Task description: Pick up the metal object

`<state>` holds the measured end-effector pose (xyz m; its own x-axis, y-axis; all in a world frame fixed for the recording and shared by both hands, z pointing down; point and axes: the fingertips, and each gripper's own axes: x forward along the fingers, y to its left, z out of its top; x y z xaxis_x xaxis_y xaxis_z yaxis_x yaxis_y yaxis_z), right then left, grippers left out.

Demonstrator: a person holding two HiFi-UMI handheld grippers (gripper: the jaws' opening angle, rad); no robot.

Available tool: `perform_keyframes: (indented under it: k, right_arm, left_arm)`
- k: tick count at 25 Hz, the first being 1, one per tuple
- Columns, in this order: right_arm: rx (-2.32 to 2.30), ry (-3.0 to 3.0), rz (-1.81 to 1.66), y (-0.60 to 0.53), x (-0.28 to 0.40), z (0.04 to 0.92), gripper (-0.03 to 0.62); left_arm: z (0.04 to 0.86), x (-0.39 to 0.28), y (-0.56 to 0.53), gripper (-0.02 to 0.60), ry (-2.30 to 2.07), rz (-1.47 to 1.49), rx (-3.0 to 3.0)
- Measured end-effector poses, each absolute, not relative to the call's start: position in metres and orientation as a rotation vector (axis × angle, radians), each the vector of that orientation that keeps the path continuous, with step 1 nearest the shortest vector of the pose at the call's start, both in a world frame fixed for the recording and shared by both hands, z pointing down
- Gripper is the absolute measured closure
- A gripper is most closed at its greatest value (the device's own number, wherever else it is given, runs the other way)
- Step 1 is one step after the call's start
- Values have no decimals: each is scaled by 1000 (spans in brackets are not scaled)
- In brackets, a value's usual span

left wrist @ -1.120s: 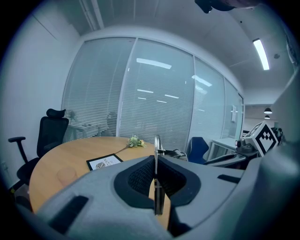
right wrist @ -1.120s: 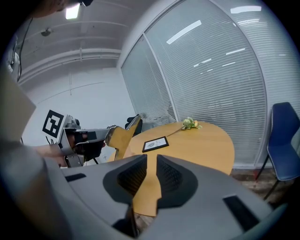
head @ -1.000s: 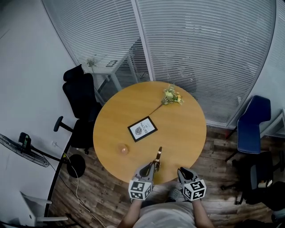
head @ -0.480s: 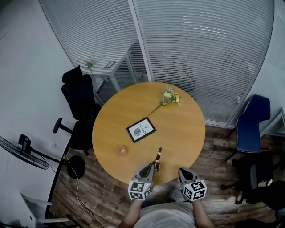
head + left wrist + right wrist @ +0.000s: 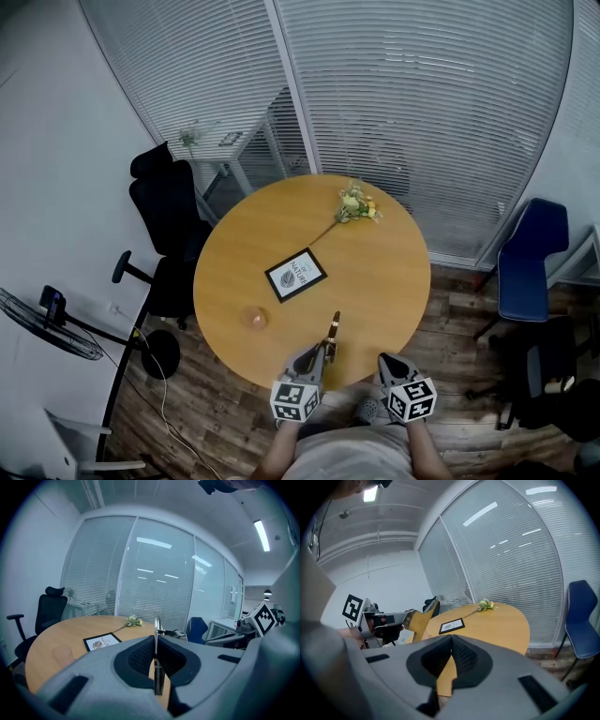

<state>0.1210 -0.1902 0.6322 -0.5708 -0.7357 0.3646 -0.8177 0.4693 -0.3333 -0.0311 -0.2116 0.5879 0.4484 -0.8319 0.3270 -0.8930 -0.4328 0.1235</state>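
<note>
At near edge of table (image 5: 394,281) | left tool (image 5: 322,351) pinching metal object (image 5: 334,328), edge-on, base hidden | right tool (image 5: 383,360) pressed together, empty

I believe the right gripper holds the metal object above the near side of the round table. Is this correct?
Not quite: the left gripper holds the metal object above the near side of the round table, jaws closed on it in the left gripper view. The right gripper is shut, empty.

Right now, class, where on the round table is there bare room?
Bare: right half of the table, between framed card and rim; also left of flower sprig. Crowded: near edge, with cup and metal object in left claw.
</note>
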Motion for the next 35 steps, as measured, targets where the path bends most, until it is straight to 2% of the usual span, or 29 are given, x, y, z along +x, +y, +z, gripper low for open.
perform_keyframes:
  k: [35]
  right_arm:
    - [1329,-2565,701,-180,120,625,597]
  left_arm:
    - [587,-33,-199,571,-1515,346,2403]
